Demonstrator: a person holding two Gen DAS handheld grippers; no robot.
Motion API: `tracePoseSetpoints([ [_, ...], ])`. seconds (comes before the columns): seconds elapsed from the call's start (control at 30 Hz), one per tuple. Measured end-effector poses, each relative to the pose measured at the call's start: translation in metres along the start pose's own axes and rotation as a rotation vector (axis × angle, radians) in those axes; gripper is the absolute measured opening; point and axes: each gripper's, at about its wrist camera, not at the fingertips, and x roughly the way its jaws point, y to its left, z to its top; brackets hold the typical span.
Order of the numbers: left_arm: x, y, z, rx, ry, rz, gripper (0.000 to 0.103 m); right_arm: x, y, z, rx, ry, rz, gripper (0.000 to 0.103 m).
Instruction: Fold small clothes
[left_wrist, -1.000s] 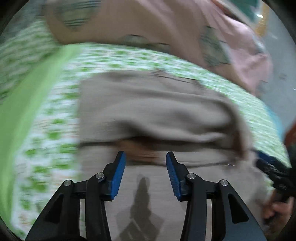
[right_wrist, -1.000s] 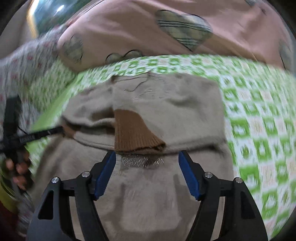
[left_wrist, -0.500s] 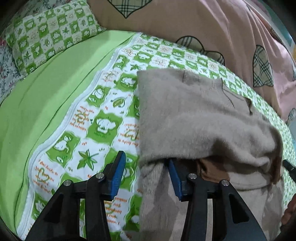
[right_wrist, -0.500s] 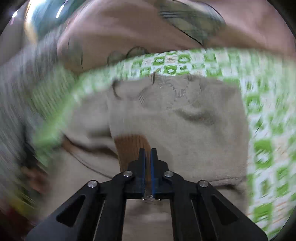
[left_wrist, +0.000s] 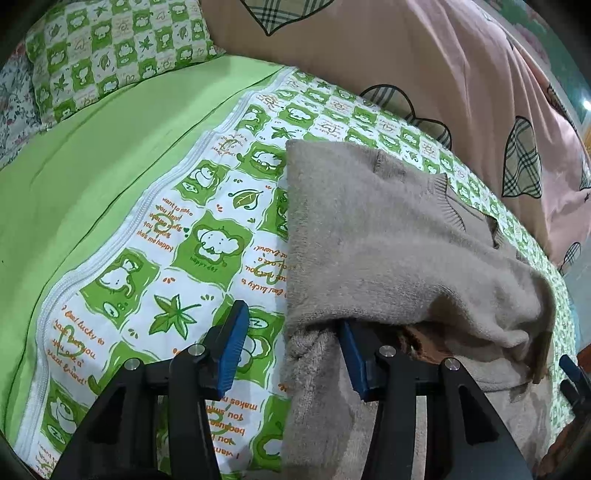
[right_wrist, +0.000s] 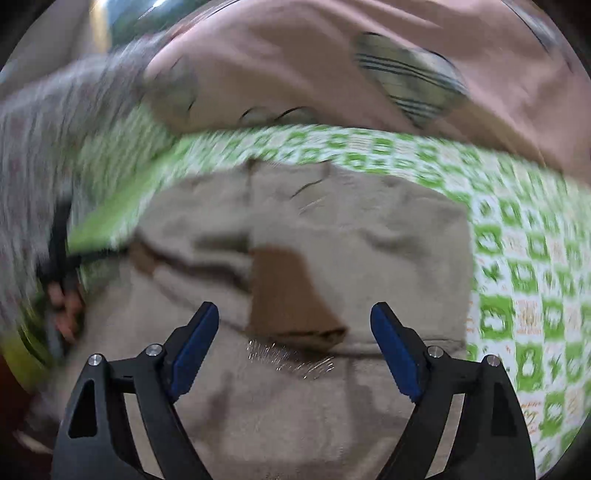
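- The beige sweater (left_wrist: 388, 229) lies on the bed (left_wrist: 207, 236), ahead and to the right of the left tool (left_wrist: 291, 343).
- Left tool is released, its right finger tucked under the folded edge, its left finger over the sheet.
- Right tool (right_wrist: 295, 350) is released, hovering above the brown cuff (right_wrist: 288, 291) directly ahead.
- The fold line runs crosswise to both tools; judging by this, the left is nearer the edge.

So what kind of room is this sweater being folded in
Most likely a bedroom: the beige sweater lies on a bed with a green patterned sheet, a matching pillow at its head, and a pink quilt bunched alongside.
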Motion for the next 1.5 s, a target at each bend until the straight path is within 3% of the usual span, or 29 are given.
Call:
tracePoseSetpoints([
  [0.17, 0.004, -0.003, 0.007, 0.007, 0.004, 0.008, 0.053, 0.040, 0.030, -0.004, -0.226, 0.061, -0.189, 0.083],
  [0.2, 0.005, -0.002, 0.007, 0.000, 0.006, 0.002, 0.053, 0.043, 0.029, -0.006, -0.225, 0.073, -0.178, 0.073],
  [0.23, 0.005, 0.000, 0.007, -0.009, 0.006, -0.008, 0.053, 0.045, 0.026, -0.005, -0.202, 0.086, -0.149, 0.042],
  [0.3, 0.004, 0.004, 0.006, -0.025, -0.003, -0.028, 0.053, 0.043, 0.008, 0.004, -0.088, 0.106, -0.076, 0.012],
  [0.37, 0.004, 0.006, 0.005, -0.039, -0.009, -0.041, 0.053, 0.033, -0.013, 0.009, 0.064, 0.092, 0.043, 0.012],
  [0.47, 0.003, 0.008, 0.004, -0.049, -0.015, -0.049, 0.053, 0.011, -0.064, 0.013, 0.396, 0.014, 0.302, 0.011],
  [0.67, 0.002, 0.008, 0.002, -0.052, -0.022, -0.054, 0.053, -0.007, -0.117, 0.018, 0.679, -0.079, 0.538, 0.011],
  [0.8, 0.000, 0.011, 0.000, -0.061, -0.027, -0.061, 0.053, 0.017, -0.119, 0.019, 0.676, 0.036, 0.411, 0.010],
  [0.9, -0.002, 0.013, -0.002, -0.069, -0.025, -0.073, 0.053, 0.040, -0.117, 0.009, 0.631, 0.137, 0.224, 0.012],
  [0.97, -0.004, 0.015, -0.003, -0.079, -0.020, -0.082, 0.053, 0.046, -0.115, 0.002, 0.649, 0.169, 0.203, 0.016],
  [1.0, -0.004, 0.016, -0.003, -0.082, -0.018, -0.083, 0.053, 0.048, -0.114, -0.001, 0.655, 0.180, 0.195, 0.021],
  [1.1, -0.007, 0.014, -0.004, -0.079, -0.015, -0.075, 0.053, 0.041, -0.112, -0.002, 0.639, 0.148, 0.195, 0.059],
  [1.13, -0.007, 0.014, -0.005, -0.077, -0.016, -0.070, 0.053, 0.039, -0.111, 0.001, 0.632, 0.127, 0.207, 0.064],
  [1.23, -0.006, 0.012, -0.005, -0.073, -0.017, -0.061, 0.053, 0.036, -0.105, 0.012, 0.553, 0.097, 0.142, 0.064],
  [1.27, -0.007, 0.012, -0.006, -0.073, -0.019, -0.059, 0.053, 0.041, -0.101, 0.016, 0.513, 0.113, 0.102, 0.064],
  [1.3, -0.007, 0.012, -0.006, -0.074, -0.020, -0.060, 0.053, 0.049, -0.101, 0.019, 0.495, 0.137, 0.081, 0.049],
  [1.33, -0.007, 0.013, -0.006, -0.078, -0.021, -0.066, 0.053, 0.054, -0.101, 0.018, 0.484, 0.164, 0.063, 0.004],
  [1.5, -0.006, 0.019, -0.006, -0.105, -0.020, -0.090, 0.053, 0.052, -0.111, 0.011, 0.486, 0.142, -0.038, 0.003],
])
